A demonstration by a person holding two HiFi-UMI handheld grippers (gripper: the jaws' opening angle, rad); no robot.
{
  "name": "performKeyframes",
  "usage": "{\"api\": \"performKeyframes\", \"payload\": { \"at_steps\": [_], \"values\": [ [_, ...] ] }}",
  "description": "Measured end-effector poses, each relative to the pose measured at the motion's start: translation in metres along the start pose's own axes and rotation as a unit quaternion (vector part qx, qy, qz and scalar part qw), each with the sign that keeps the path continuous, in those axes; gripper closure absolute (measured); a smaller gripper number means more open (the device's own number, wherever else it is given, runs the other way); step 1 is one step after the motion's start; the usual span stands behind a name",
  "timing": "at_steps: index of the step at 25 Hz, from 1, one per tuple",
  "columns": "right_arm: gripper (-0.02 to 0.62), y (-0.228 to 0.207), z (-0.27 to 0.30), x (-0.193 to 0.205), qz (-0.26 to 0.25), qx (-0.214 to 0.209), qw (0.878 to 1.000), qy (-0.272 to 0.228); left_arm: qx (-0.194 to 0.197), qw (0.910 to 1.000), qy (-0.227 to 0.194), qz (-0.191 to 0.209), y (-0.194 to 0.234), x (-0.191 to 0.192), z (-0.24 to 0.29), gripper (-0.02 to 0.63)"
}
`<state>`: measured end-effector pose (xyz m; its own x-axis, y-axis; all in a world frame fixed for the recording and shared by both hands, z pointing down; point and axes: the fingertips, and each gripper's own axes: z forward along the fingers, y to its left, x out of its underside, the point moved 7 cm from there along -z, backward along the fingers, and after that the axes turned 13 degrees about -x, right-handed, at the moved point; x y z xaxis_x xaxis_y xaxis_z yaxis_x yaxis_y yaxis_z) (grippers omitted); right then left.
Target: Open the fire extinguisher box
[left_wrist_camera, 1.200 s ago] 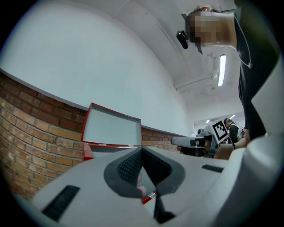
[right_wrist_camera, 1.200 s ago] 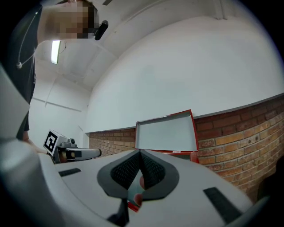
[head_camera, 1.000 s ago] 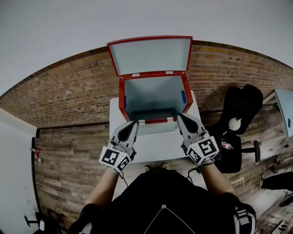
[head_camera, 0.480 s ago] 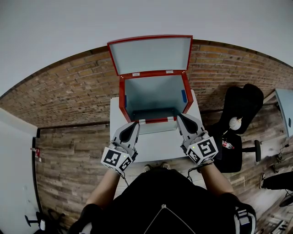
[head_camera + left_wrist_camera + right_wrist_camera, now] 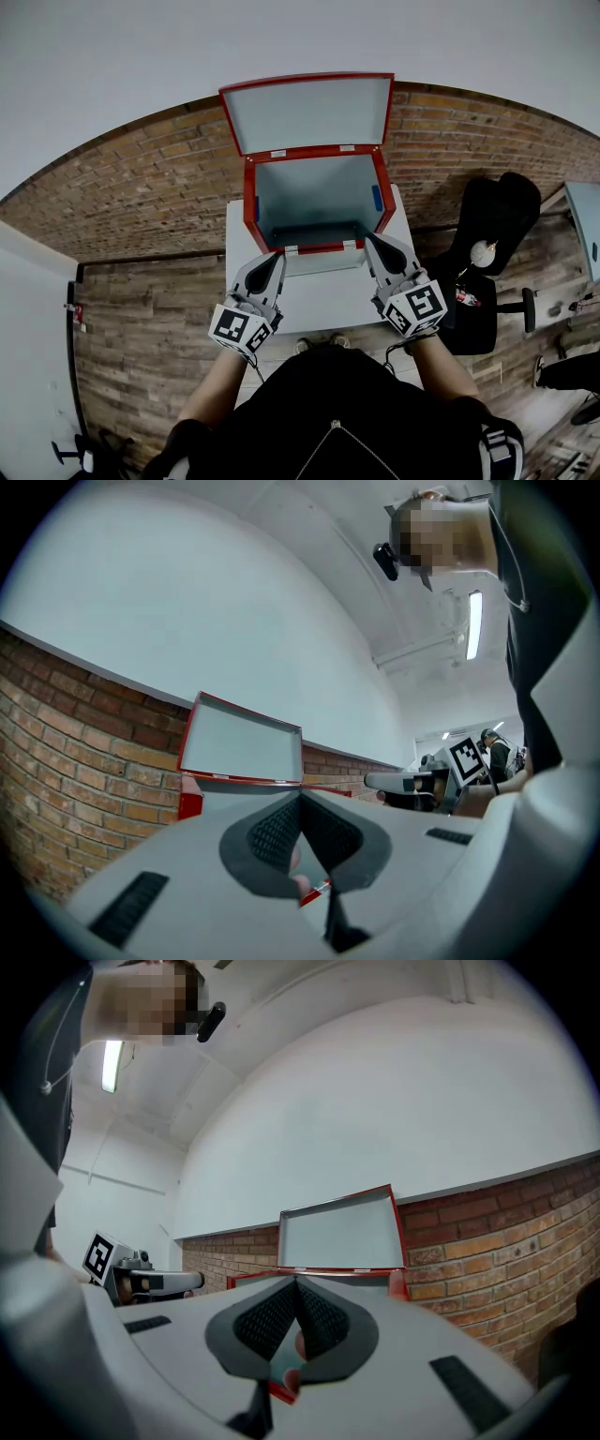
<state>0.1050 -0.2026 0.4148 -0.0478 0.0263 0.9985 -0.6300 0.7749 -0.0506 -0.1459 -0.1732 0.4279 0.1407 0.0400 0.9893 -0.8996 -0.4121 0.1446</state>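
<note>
Two pairs of jaws are pressed together with nothing between them. The left gripper point(image 5: 277, 252) has its dark ribbed pads point(image 5: 277, 829) meeting at the tip, and the right gripper point(image 5: 367, 238) is closed and empty in the same way. Both point level towards the fire extinguisher box point(image 5: 251, 202), each carrying its cube of black and white square markers at the back.

In the head view, the left tip lies just beside the box's near left corner and the right tip just beside its near right corner. Whether either tip touches the red front rim cannot be told.

The box is red outside and pale grey inside, and it stands on a white table point(image 5: 314, 298) directly ahead of the person. Its lid point(image 5: 307, 113) is swung fully up and back, so the inside faces the camera and the interior shows bare grey walls. Two small white tabs sit on the front rim between the gripper tips.

Behind the box runs a brick wall point(image 5: 141, 187) with plain white wall above it. A floor of wood planks point(image 5: 141, 309) lies under the table. A black office chair point(image 5: 492, 220) stands to the right, well apart from the box. At the bottom of the head view are the person's forearms and black top point(image 5: 347, 417).
</note>
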Motion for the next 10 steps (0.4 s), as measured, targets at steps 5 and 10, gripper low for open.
{"api": "performKeyframes", "payload": {
  "at_steps": [5,10],
  "values": [
    [0.577,-0.0054,0.0009,0.0039,0.004,-0.001,1.000,0.007,-0.005,1.0000,0.000,-0.002,0.0016,0.0020,0.0033,0.557],
    [0.577,-0.0093,0.0005,0.0071,0.006,0.002,1.000,0.009,-0.009,1.0000,0.002,-0.003,0.0029,0.0044,0.0047,0.557]
  ]
}}
